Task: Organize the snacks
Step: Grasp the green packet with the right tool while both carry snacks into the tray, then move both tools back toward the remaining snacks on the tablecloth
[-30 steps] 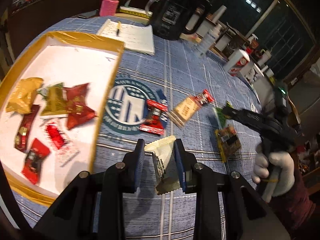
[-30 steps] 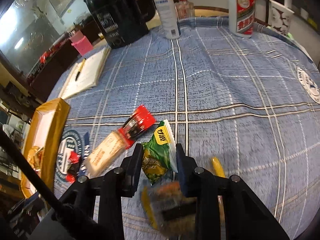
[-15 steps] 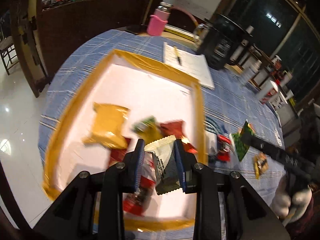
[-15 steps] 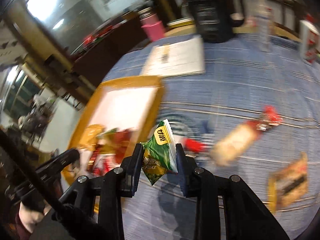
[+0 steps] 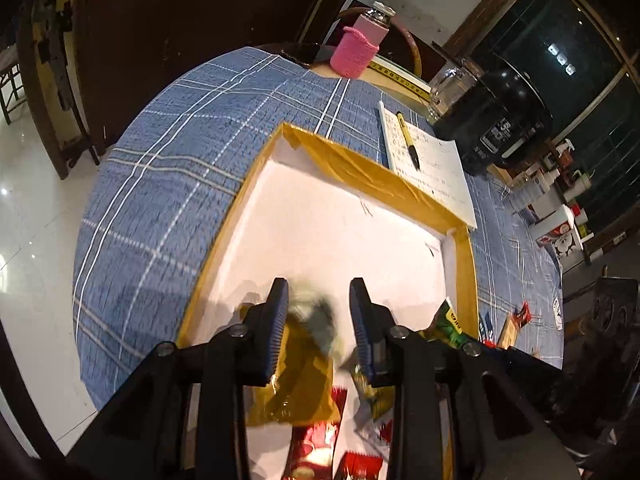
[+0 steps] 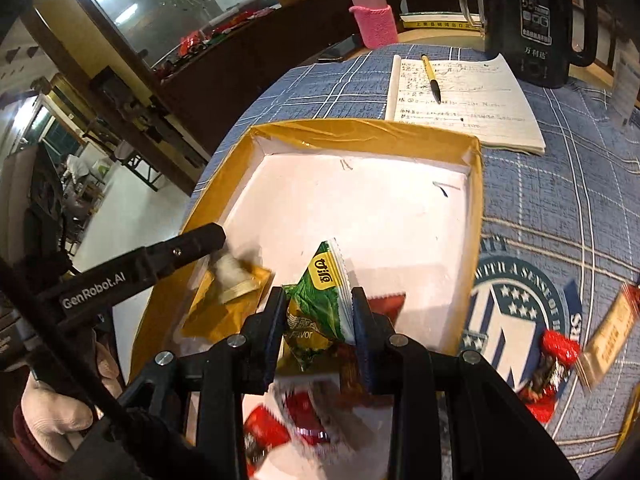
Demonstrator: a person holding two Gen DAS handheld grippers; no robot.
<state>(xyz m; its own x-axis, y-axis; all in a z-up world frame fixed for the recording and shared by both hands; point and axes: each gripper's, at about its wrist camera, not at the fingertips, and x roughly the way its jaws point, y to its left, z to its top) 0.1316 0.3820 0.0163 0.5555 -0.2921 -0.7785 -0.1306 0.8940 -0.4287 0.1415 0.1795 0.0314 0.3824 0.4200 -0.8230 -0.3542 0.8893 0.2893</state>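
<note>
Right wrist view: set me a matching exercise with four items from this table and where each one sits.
Things:
1. green snack packet
2. pen
3. pink-sleeved bottle
4. red snack

Places:
A. on the notebook
B. on the round emblem
C. between the right gripper fingers
D. past the tablecloth far edge

Pairs: 1-C, 2-A, 3-D, 4-B

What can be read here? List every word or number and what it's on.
"GenRobot.AI": left gripper, jaws opening, blurred packet between them.
"avor": green packet in right gripper.
"WITH A SENSE O": tablecloth emblem.
"55", "万利达": black jug.
Notebook handwriting: too small.
</note>
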